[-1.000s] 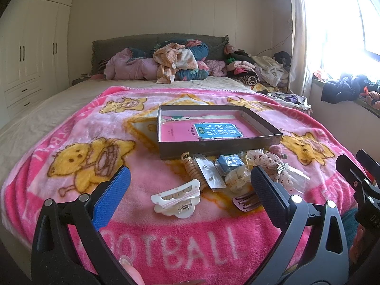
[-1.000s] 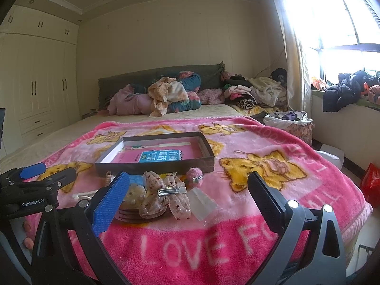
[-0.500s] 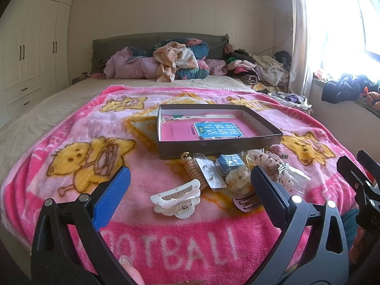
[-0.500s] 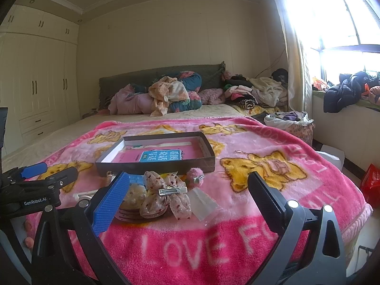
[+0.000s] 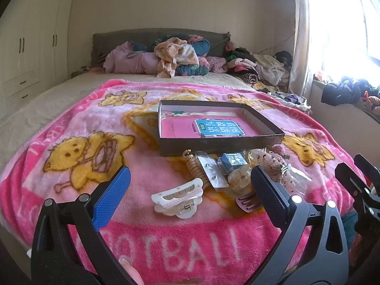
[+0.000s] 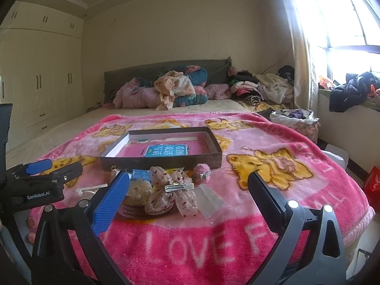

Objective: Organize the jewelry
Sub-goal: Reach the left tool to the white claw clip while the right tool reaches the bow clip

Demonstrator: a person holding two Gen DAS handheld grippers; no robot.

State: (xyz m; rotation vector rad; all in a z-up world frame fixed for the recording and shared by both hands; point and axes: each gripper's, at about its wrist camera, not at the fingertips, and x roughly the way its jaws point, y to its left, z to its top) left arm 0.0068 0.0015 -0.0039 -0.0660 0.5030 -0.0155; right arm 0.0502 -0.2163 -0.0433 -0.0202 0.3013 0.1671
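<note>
A dark shallow box (image 5: 220, 145) (image 6: 163, 161) with a pink and blue book inside lies on the pink blanket. In front of it lies a heap of hair accessories: a white claw clip (image 5: 178, 198), a wooden spiral bracelet (image 5: 193, 168), a small blue box (image 5: 232, 161), a pink comb clip (image 5: 247, 203) and a dotted bow clip (image 6: 173, 190) (image 5: 277, 168). My left gripper (image 5: 190, 199) is open and empty, just short of the white clip. My right gripper (image 6: 187, 201) is open and empty, just short of the bow clip.
The pink blanket (image 5: 71, 123) covers the bed's near half. Piled clothes (image 5: 175, 57) lie at the headboard. A laundry bag (image 6: 294, 121) stands right of the bed under the window. White wardrobes (image 6: 35, 83) line the left wall.
</note>
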